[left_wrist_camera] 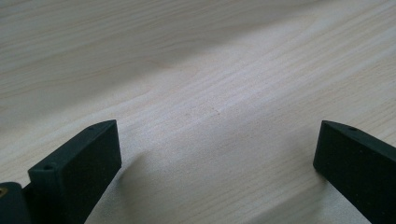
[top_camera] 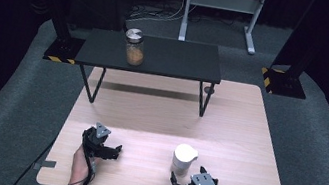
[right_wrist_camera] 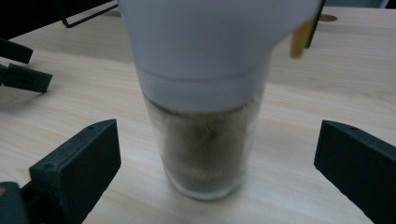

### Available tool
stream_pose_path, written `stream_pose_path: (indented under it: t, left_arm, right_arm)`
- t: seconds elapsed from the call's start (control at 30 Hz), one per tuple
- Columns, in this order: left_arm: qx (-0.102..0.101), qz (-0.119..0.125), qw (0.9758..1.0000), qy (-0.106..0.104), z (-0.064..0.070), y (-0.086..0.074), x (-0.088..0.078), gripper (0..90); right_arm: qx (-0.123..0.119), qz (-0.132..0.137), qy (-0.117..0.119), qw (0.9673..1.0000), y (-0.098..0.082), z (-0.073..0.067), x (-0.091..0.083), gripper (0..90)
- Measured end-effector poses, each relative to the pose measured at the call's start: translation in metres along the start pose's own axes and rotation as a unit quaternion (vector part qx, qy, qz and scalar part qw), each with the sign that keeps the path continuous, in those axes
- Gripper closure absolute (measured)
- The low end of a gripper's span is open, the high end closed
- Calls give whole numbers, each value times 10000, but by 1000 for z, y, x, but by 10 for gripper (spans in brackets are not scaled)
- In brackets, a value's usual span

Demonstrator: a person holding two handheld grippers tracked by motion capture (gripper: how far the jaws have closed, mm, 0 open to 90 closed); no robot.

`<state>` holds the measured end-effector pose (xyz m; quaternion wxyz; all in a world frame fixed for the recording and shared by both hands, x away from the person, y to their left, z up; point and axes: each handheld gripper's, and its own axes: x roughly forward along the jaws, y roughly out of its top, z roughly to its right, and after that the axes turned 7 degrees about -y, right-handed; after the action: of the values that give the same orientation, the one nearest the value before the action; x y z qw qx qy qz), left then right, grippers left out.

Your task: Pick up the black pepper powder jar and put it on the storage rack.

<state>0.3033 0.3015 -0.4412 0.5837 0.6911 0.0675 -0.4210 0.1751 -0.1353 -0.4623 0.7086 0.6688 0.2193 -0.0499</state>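
We hold two black grippers: our left gripper and right gripper each carry a grey three-cornered plate on top. Their blocky matte jaws show small screw holes near the tips. A black cable trails behind our left gripper.

floor: grey carpet | table: light wood, square, tape tabs at near corners | bench: low, black, thin legs, on table's far part | stand: grey metal frame behind, cables on floor beside it | posts: two black bases with yellow-black stripes | backdrop: dark | light: soft sheen across tabletop
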Motion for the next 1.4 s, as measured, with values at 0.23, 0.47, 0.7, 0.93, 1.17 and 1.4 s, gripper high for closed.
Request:
stream_pose_path:
  t: [0.23, 0.47, 0.7, 0.93, 1.17, 1.4]
  left_arm:
    - [1, 7, 10000, 5, 0, 0, 0, 2]
    - [6, 4, 10000, -5, 0, 0, 0, 2]
    - [23, -9, 10000, -7, 0, 0, 0, 2]
    - [27, -10, 10000, -12, 0, 0, 0, 2]
    - [10, 2, 10000, -18, 0, 0, 0, 2]
    - [10, 3, 10000, -16, 0, 0, 0, 3]
  right_arm:
    - [33, 47, 93, 9999, 4, 2, 21, 0]
    - [-29, 190, 282, 9994, 3, 9, 35, 74]
    - [-45, 245, 322, 9992, 2, 7, 36, 298]
    - [-24, 241, 312, 9992, 2, 7, 35, 299]
    - [-69, 186, 289, 9994, 4, 6, 32, 298]
    - [-76, 172, 353, 9992, 6, 14, 30, 299]
